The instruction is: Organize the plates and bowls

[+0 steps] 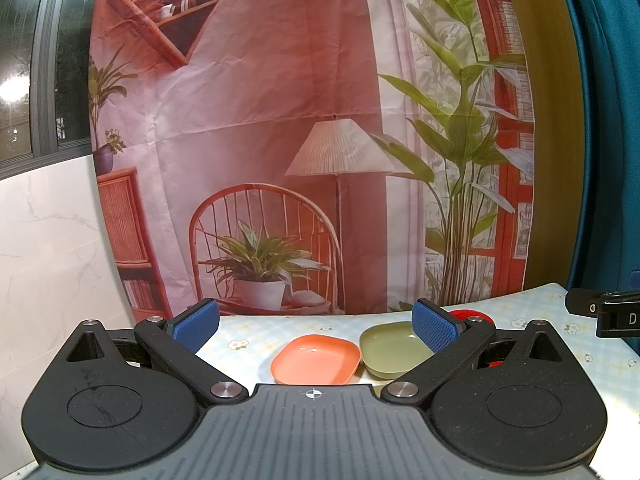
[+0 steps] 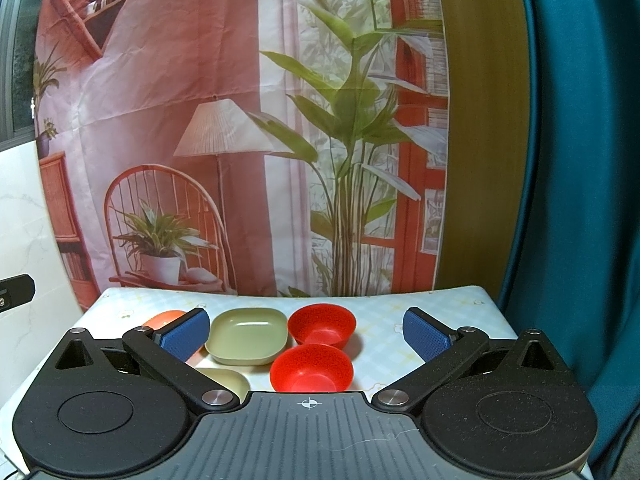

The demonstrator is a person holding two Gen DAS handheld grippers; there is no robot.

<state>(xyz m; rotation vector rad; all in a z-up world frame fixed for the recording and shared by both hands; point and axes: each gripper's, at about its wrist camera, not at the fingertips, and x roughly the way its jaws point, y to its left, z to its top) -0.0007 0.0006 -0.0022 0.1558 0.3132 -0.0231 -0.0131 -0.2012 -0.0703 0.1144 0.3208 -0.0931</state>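
Observation:
An orange square plate and a green square plate lie side by side on the floral tablecloth. My left gripper is open and empty above and short of them. In the right wrist view the green plate sits left of two red bowls, one farther and one nearer. A second pale green plate is partly hidden under the left finger. The orange plate peeks out behind that finger. My right gripper is open and empty above the dishes.
The table has a pale floral cloth and ends at a printed backdrop. A teal curtain hangs on the right. A white marble wall is on the left. The other gripper's black body shows at the right edge.

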